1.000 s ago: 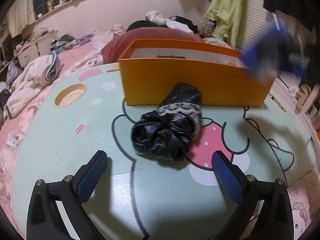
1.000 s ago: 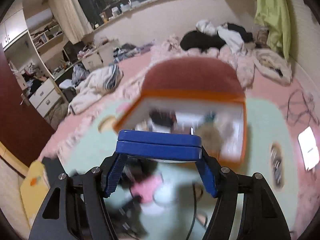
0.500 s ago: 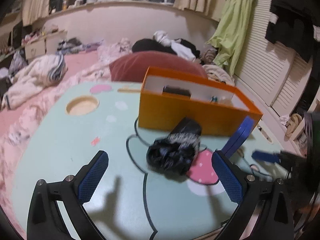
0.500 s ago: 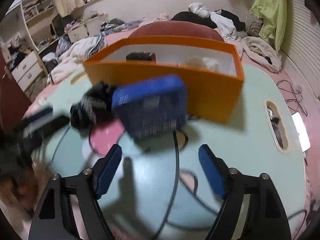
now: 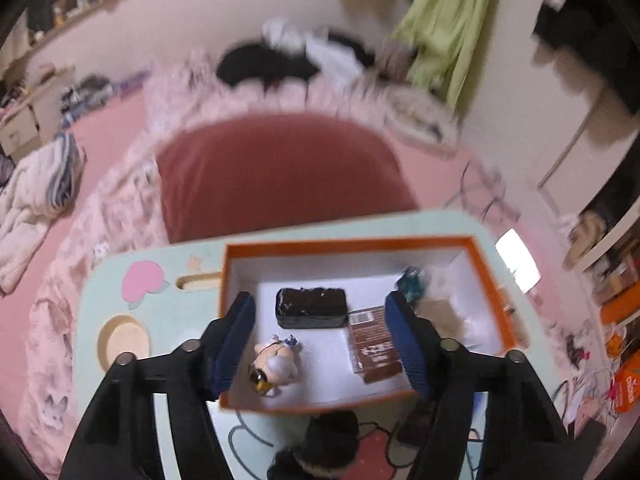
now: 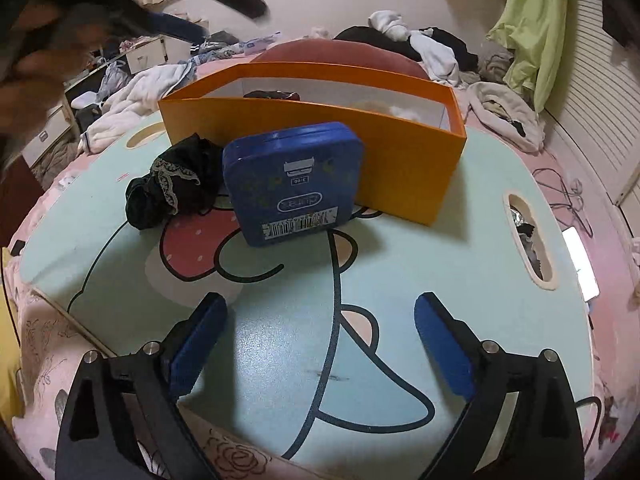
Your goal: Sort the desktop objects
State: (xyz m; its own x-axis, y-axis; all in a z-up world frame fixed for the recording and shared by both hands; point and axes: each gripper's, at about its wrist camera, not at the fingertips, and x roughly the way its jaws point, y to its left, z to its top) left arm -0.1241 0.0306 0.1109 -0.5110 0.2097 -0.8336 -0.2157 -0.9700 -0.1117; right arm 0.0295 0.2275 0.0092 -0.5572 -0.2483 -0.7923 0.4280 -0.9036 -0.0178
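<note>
Sorting is under way, and the left wrist view is looking steeply down into the orange box [image 5: 486,280], which is sitting on the far part of the mint-green lap table [image 5: 92,320]. The left gripper [image 5: 322,340] is hanging over the box with its blue pads spread apart and nothing between them. Inside the box a black case [image 5: 311,307] is lying toward the far wall, a brown packet [image 5: 372,344] is lying to its right and nearer, a small cartoon figurine [image 5: 276,362] is lying at the near left, and a teal item [image 5: 410,285] is sitting in the far right corner, too blurred to name. These look like things already sorted, laid apart so each keeps its own spot. Just outside the near wall, part of a black lacy cloth [image 5: 320,440] is showing on the table.

From the right wrist view, the right gripper [image 6: 320,336] is hovering low over the near table, pads wide apart and gripping nothing. A blue tin [image 6: 296,184] is leaning, tilted, against the outside of the box's near wall, barcode facing the camera, propped so its edges are easy to pinch. The black lacy cloth is lying just left of the tin, touching it. Both are waiting outside the box, so I judge they are next to go in.
</note>
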